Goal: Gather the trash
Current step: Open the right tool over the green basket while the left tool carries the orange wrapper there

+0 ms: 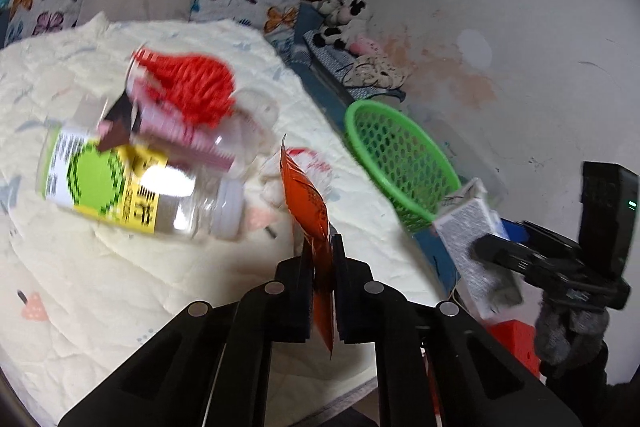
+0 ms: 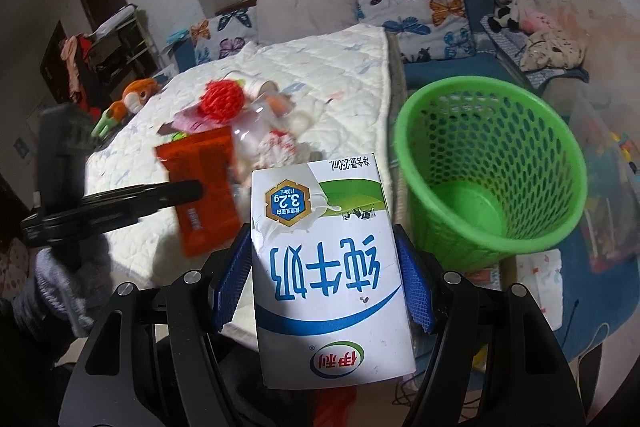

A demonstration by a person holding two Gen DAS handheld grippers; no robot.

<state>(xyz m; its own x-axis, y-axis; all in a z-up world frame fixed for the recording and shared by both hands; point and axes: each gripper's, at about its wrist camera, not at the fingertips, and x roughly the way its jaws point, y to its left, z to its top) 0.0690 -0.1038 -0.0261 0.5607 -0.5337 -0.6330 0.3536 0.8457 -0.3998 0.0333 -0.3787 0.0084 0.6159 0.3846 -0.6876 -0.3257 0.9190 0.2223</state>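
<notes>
My left gripper (image 1: 322,247) is shut on a flat orange snack wrapper (image 1: 306,203), seen edge-on above the bed; the right wrist view shows the wrapper (image 2: 204,187) face-on, lifted off the quilt. My right gripper (image 2: 324,231) is shut on a white milk carton (image 2: 324,267), its blue pads pressed on both sides; the left wrist view shows that carton (image 1: 470,239) at the right. A green mesh basket (image 2: 488,167) stands empty on the floor beside the bed, just right of the carton. A trash pile lies on the quilt: a clear jar (image 1: 132,191), red netting (image 1: 192,87), crumpled tissue (image 2: 280,147).
The cream quilt (image 1: 100,287) covers the bed, with butterfly pillows (image 2: 416,3) at its head. Plush toys (image 2: 512,3) and clothes lie by the right wall. A stuffed doll (image 2: 132,99) rests at the quilt's left edge. A white packet (image 2: 540,275) lies on the floor by the basket.
</notes>
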